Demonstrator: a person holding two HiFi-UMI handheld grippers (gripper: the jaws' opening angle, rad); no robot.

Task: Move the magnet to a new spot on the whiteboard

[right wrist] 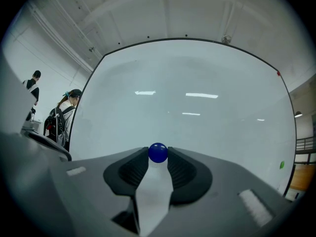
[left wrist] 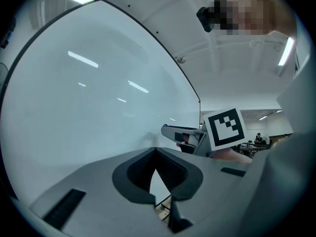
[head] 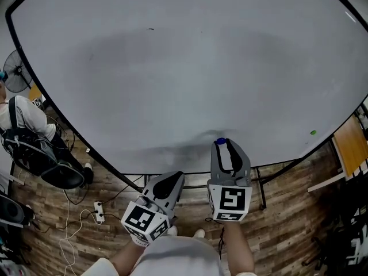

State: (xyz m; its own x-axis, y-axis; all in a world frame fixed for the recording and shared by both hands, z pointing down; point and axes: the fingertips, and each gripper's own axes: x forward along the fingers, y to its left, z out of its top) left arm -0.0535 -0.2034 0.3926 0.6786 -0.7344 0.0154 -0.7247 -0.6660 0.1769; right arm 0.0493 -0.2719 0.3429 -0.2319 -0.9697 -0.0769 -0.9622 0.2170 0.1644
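Right gripper view shows the right gripper (right wrist: 158, 158) with its jaws closed on the blue ball magnet (right wrist: 158, 152), both pads seemingly pressing its sides; in the head view the magnet sits against the whiteboard (head: 172, 68) close to its bottom edge, right of the middle; the left gripper (left wrist: 156, 151) has its jaw tips together with nothing between them; a small green magnet (head: 313, 133) sits near the board's lower right edge.

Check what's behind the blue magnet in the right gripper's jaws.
Only bare whiteboard shows behind the blue magnet. Whether the magnet touches the board can't be seen, because its own round body covers its back side.
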